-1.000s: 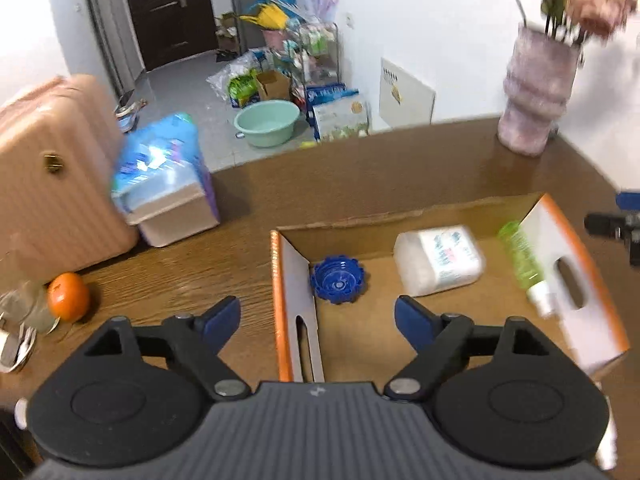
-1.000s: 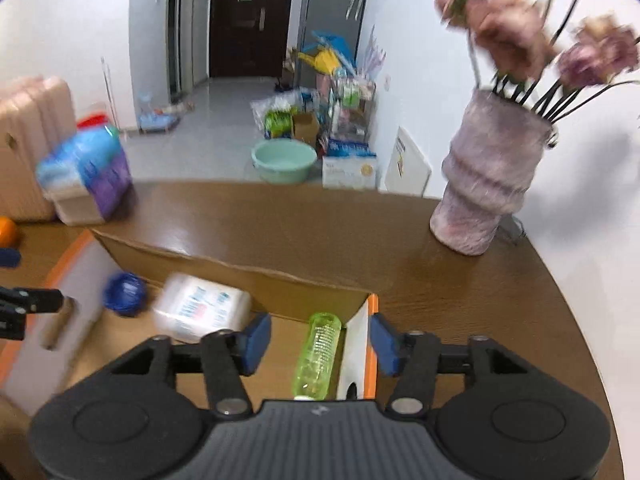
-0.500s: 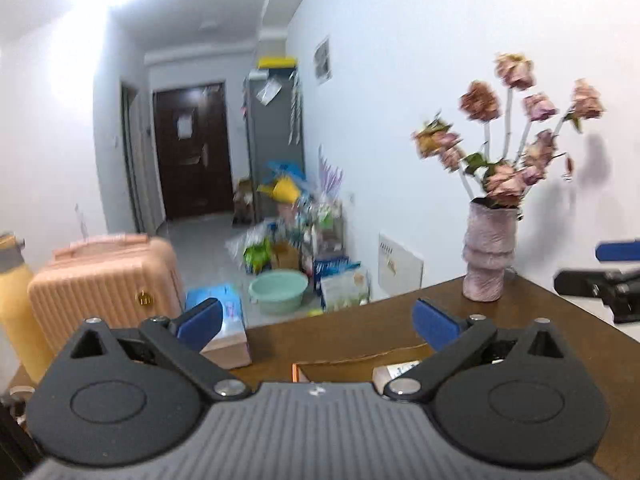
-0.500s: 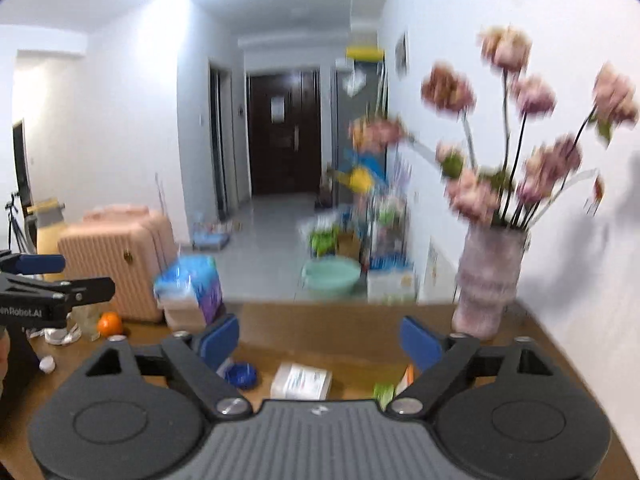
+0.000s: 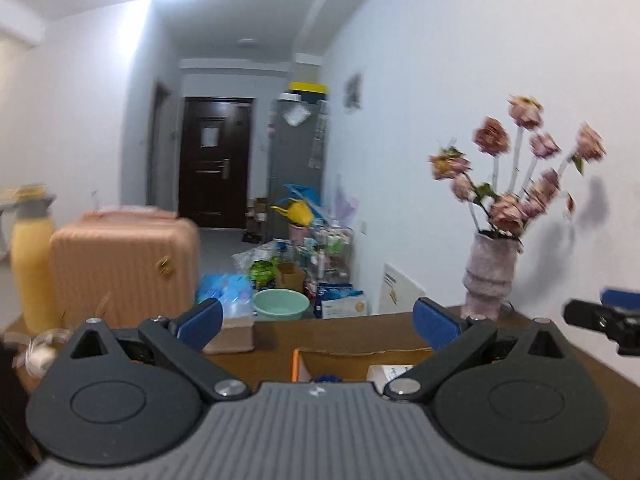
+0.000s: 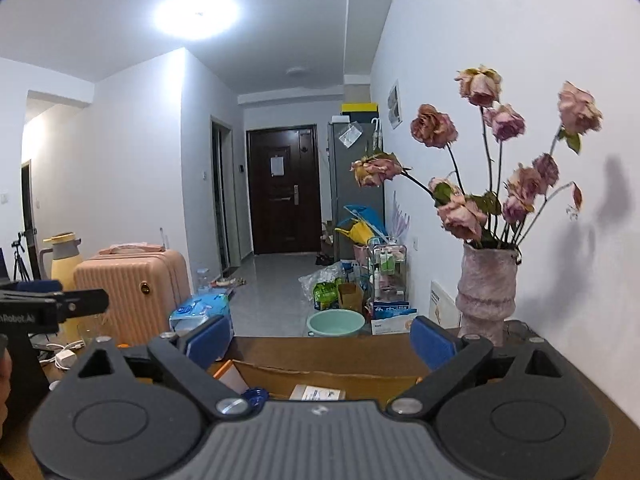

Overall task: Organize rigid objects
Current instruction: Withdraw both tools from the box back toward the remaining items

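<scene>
A cardboard box [image 5: 360,354] with orange flaps lies on the wooden table, mostly hidden behind my gripper bodies. Inside it a blue round lid [image 6: 256,395] and a white packet [image 6: 318,393] show; both also peek out in the left wrist view, the lid [image 5: 326,378] and the packet [image 5: 386,372]. My left gripper [image 5: 318,320] is open and empty, raised and level above the box. My right gripper [image 6: 320,336] is open and empty, also raised. The right gripper's tip shows at the right edge of the left wrist view [image 5: 608,318], and the left gripper's at the left edge of the right wrist view [image 6: 52,306].
A pink vase with dried roses [image 6: 486,292] stands at the table's far right, near the white wall. A yellow flask [image 5: 30,264] and white cables [image 6: 64,354] are at the table's left. Beyond the table are a peach suitcase [image 6: 132,288], a green basin [image 6: 335,322] and floor clutter.
Both grippers have tilted up from looking down into the box to looking level across the room. Both jaws have opened wider, the right most of all. The box contents have dropped to the frame bottoms.
</scene>
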`<state>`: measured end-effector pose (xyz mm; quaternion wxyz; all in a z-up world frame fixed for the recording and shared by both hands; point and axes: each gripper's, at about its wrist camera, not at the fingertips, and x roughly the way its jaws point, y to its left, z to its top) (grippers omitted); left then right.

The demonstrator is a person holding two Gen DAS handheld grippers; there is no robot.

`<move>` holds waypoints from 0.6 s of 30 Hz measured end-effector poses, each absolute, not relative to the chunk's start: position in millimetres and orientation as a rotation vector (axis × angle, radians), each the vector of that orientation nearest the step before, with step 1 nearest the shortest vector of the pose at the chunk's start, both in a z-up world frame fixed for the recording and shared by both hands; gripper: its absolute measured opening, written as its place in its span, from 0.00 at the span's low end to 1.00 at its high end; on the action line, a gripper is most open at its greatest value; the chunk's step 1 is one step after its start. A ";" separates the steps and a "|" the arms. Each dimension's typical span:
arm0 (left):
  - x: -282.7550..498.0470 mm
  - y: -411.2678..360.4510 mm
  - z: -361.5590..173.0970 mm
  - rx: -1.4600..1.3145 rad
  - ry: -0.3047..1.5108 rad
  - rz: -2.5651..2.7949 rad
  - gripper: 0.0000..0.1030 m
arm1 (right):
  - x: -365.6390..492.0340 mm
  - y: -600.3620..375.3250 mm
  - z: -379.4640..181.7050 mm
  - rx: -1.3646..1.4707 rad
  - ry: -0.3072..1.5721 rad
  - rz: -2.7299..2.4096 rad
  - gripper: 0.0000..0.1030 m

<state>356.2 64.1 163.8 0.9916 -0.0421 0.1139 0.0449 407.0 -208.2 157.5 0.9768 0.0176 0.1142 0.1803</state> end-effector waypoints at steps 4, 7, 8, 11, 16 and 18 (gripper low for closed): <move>320.1 62.4 128.4 -0.014 0.167 0.163 1.00 | 379.7 -211.2 134.8 0.014 0.216 0.354 0.95; 296.1 56.6 101.6 0.055 0.167 0.177 1.00 | 359.3 -211.5 114.1 -0.017 0.216 0.349 0.95; 288.8 56.0 94.9 0.053 0.180 0.169 1.00 | 352.5 -211.7 107.8 -0.022 0.223 0.351 0.95; 263.1 58.6 79.0 -0.001 0.230 0.124 1.00 | 331.4 -216.6 93.4 -0.007 0.238 0.351 0.95; 218.7 61.9 59.6 0.021 0.262 -0.015 1.00 | 289.1 -226.1 72.0 -0.003 0.245 0.384 0.95; 200.4 62.3 54.4 0.042 0.266 -0.019 1.00 | 272.7 -226.5 63.4 -0.034 0.267 0.395 0.95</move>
